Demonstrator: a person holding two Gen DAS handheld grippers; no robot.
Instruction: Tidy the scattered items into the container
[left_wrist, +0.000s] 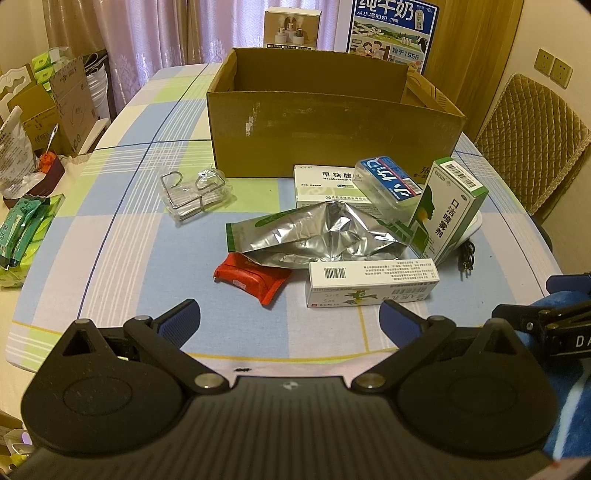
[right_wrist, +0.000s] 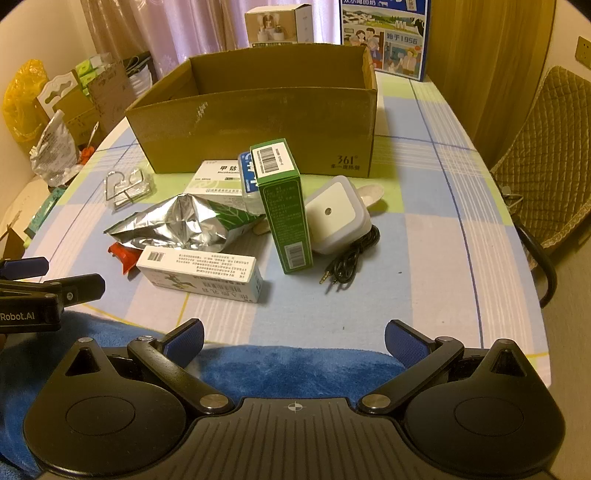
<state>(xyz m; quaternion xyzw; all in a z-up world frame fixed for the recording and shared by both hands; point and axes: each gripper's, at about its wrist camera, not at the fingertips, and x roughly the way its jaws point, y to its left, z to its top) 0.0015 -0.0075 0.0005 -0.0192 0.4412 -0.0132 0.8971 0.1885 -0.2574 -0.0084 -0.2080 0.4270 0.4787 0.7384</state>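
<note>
Cardboard box (left_wrist: 332, 129), open-topped, upper centre on checked-cloth bench (left_wrist: 129, 240); crinkled foil pouch (left_wrist: 317, 236), glossy cartons in front. Left gripper (left_wrist: 290, 317) & right gripper (right_wrist: 294, 338): jaws apart, empty.

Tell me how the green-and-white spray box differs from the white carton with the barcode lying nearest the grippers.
The green-and-white spray box stands propped up, leaning on the pile; the white barcoded carton lies flat on the tablecloth. The spray box is mostly green in the right wrist view, the carton mostly white. Both are printed rectangular cardboard packs, outside the brown cardboard box.

Foil pouch (left_wrist: 314, 232) lies before cardboard box (left_wrist: 332, 136), on table (left_wrist: 147, 258).
</note>
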